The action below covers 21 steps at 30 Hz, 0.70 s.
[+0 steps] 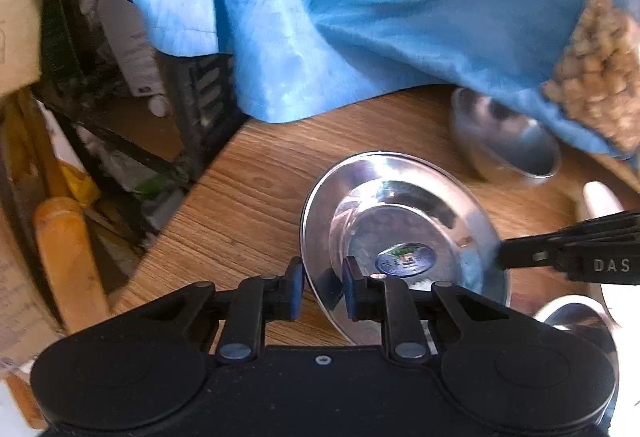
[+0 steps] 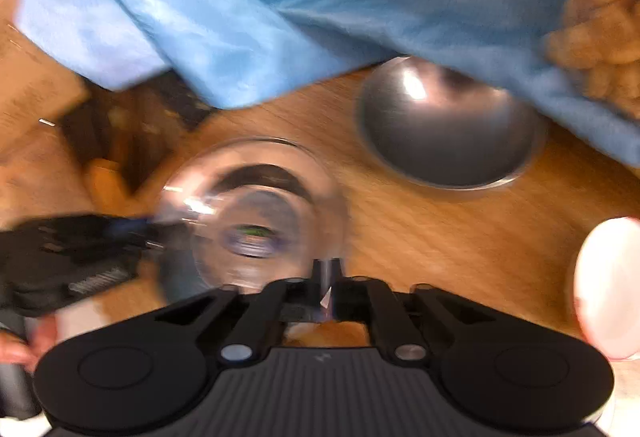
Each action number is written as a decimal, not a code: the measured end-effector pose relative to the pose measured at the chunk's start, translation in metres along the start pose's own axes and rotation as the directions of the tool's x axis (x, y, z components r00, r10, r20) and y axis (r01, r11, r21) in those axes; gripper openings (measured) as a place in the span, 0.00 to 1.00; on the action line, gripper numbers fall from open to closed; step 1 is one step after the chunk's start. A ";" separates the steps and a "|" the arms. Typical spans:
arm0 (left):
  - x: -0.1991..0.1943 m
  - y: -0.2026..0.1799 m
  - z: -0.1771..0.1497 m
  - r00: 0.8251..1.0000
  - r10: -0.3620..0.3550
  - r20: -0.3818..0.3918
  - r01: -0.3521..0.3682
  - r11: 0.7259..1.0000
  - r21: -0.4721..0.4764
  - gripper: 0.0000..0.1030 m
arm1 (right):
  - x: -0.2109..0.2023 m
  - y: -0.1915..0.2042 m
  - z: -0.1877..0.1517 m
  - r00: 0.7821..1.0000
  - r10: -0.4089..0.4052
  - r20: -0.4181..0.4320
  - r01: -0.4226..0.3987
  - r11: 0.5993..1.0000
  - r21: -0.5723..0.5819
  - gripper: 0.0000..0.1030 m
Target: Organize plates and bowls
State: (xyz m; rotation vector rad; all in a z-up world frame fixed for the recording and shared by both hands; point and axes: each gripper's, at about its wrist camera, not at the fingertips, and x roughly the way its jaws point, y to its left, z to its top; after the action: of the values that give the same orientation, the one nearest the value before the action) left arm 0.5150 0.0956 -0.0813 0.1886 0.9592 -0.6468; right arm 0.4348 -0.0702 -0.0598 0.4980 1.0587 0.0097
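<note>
Left gripper straddles the near-left rim of the steel plate, one blue-padded finger outside the rim, the other inside over the dish; jaws narrow, and the pads appear to pinch the rim between them. Right gripper is fully closed on the same plate's opposite rim, the thin metal edge visible between its fingertips in the right wrist view; from the left wrist view its black tip reaches in from the right and meets the rim. Plate is shiny, shallow, with a round blue-and-green sticker at its centre, and sits tilted over the wooden table, its left edge raised; whether its far side touches the wood I cannot tell. Beyond it, near the table's far edge, stands a steel bowl, upright, apart from the plate and partly under a fold of blue cloth hanging over that edge. White rounded object at the right margin, identity unclear. Second steel rim shows low right in the left view, just beside the plate. Clutter and a black crate lie off the table to the left. Right view is motion-blurred.
</note>
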 end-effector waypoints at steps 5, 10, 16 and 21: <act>0.004 -0.024 -0.007 0.999 0.041 -0.006 -0.040 0.996 0.076 0.22 | 0.003 0.019 -0.007 1.000 -0.028 0.013 0.028 0.997 -0.070 0.00; 0.008 -0.016 -0.010 0.999 0.027 -0.028 -0.027 1.000 0.006 0.22 | -0.011 0.009 -0.013 0.992 -0.098 0.083 0.102 0.994 -0.040 0.13; 0.009 -0.015 -0.009 0.999 0.032 -0.027 -0.032 0.999 0.020 0.23 | -0.020 -0.011 -0.017 0.979 -0.177 0.101 0.176 0.984 0.017 0.28; 0.010 -0.016 -0.009 0.999 0.032 -0.028 -0.031 0.999 0.023 0.23 | -0.012 -0.017 -0.022 0.985 -0.163 0.061 0.161 0.986 0.037 0.28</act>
State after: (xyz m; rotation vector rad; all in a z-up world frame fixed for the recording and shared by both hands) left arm 0.5038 0.0826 -0.0921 0.2325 0.9749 -0.6274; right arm 0.4069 -0.0801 -0.0650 0.4373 1.0356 -0.1663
